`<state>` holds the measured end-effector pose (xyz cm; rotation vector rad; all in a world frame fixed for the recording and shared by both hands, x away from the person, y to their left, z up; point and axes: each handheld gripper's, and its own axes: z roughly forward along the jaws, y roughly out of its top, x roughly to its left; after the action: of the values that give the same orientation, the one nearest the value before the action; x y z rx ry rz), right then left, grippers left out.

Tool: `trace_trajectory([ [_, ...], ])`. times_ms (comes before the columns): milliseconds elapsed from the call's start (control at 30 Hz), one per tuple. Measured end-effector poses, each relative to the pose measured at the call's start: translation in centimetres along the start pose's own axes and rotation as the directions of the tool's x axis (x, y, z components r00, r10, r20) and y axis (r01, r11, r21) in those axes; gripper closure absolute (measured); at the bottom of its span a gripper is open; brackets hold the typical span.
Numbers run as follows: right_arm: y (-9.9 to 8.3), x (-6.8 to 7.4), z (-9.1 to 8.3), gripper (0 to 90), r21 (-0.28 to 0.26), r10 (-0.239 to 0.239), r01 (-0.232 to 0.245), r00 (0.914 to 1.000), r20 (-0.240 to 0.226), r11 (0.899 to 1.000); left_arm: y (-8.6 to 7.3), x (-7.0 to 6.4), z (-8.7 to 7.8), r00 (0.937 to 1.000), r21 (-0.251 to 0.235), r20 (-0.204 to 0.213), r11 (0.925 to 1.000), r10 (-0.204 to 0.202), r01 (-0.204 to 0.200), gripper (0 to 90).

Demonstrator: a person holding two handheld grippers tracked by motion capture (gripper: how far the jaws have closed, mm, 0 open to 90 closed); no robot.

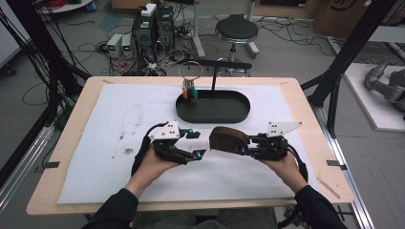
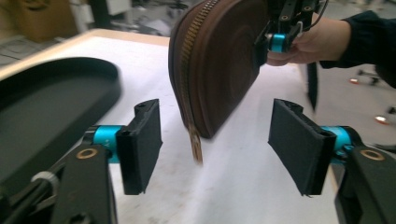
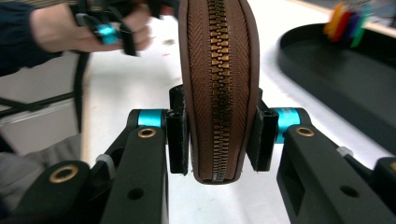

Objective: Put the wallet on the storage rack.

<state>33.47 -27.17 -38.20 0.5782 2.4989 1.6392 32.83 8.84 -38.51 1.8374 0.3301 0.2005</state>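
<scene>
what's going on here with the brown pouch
A person holds a gripper in each hand over a white mat. The right gripper is clamped on a brown zippered pouch, holding it up on edge. The left gripper is open, its jaws either side of the dangling zipper pull. A black tray sits behind.

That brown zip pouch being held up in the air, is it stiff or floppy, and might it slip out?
The brown zip pouch probably keeps its form: clamped at one end by the right gripper, it stays rounded without sagging. Its smooth, leather-like skin might slip, though the pads press both sides. The dangling zipper pull likely swings when moved.
</scene>
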Motion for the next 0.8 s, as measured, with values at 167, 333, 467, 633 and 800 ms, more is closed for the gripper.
trace_trajectory([
  [167, 0.9, -1.2, 0.0, 66.8, -0.013, 0.010, -0.008, 0.9954, 0.095, 1.000, -0.6, -0.2, -3.0, 0.9955, -0.030, -0.094, 0.9995, -0.006, 0.004, 31.6],
  [333, 1.6, -2.2, 0.3, 66.9, -0.020, 0.027, -0.024, 0.9872, 0.157, 1.000, -1.5, -0.3, -5.2, 0.9864, -0.041, -0.161, 0.9988, -0.032, 0.026, 31.6],
  [467, 2.2, -3.5, 0.7, 67.0, -0.031, 0.049, -0.043, 0.9753, 0.215, 0.999, -2.3, -0.5, -7.1, 0.9767, -0.057, -0.208, 0.9975, -0.052, 0.040, 31.5],
  [633, 2.9, -4.5, 1.5, 67.1, -0.034, 0.054, -0.047, 0.9668, 0.250, 0.998, -2.8, -0.8, -8.2, 0.9707, -0.074, -0.233, 0.9963, -0.059, 0.043, 30.8],
  [800, 3.7, -5.4, 2.7, 67.1, -0.035, 0.057, -0.049, 0.9609, 0.271, 0.998, -3.0, -0.8, -8.4, 0.9665, -0.088, -0.248, 0.9951, -0.066, 0.045, 30.6],
])
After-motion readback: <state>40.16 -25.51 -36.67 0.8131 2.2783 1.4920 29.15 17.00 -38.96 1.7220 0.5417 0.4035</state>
